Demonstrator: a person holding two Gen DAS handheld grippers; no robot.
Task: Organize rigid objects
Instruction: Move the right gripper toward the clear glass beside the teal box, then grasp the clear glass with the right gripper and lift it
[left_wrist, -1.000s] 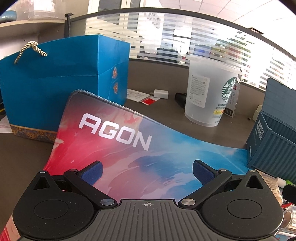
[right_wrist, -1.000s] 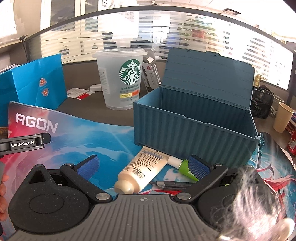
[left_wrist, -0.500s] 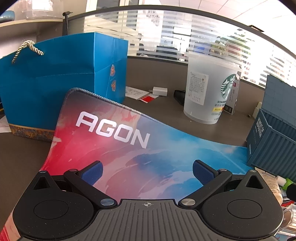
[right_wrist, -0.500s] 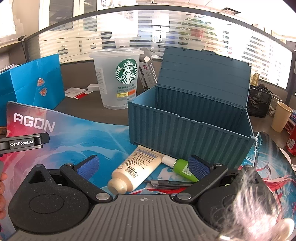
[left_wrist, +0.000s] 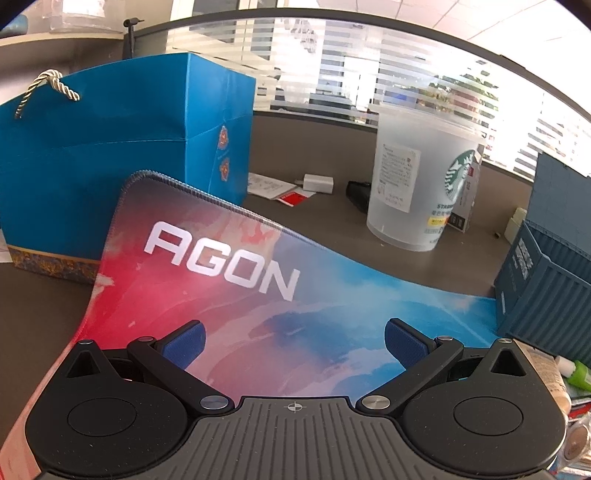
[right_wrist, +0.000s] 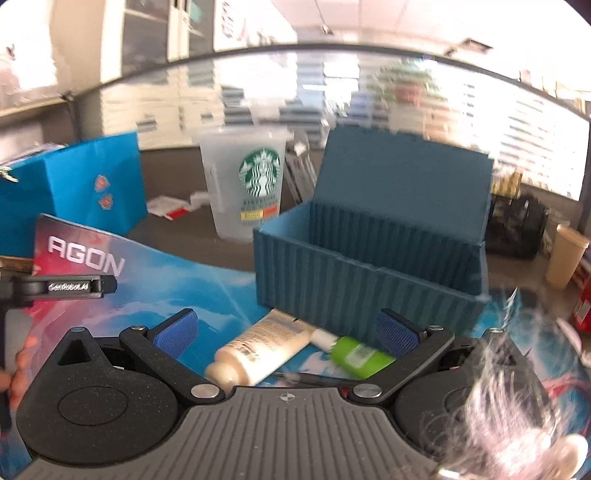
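Note:
A teal container-style box (right_wrist: 373, 266) stands open with its lid up on the AGON desk mat (right_wrist: 155, 273). In front of it lie a cream tube (right_wrist: 262, 347), a green-capped tube (right_wrist: 360, 356) and a dark pen (right_wrist: 314, 377). My right gripper (right_wrist: 286, 334) is open and empty, just above and behind these items. My left gripper (left_wrist: 293, 343) is open and empty over the mat (left_wrist: 229, 295), left of the box (left_wrist: 546, 291). The cream tube (left_wrist: 546, 373) and green tube (left_wrist: 578, 373) show at the right edge of the left wrist view.
A frosted Starbucks cup (right_wrist: 247, 192) stands behind the box; it also shows in the left wrist view (left_wrist: 417, 181). A blue gift bag (left_wrist: 122, 162) stands at the mat's far left. A white charger (left_wrist: 317, 182) and papers lie behind. A fuzzy grey object (right_wrist: 517, 406) is at lower right.
The right gripper has swung upward and forward, so the view blurs and the box and tubes sit lower and closer. The left gripper has barely shifted. Both stay open.

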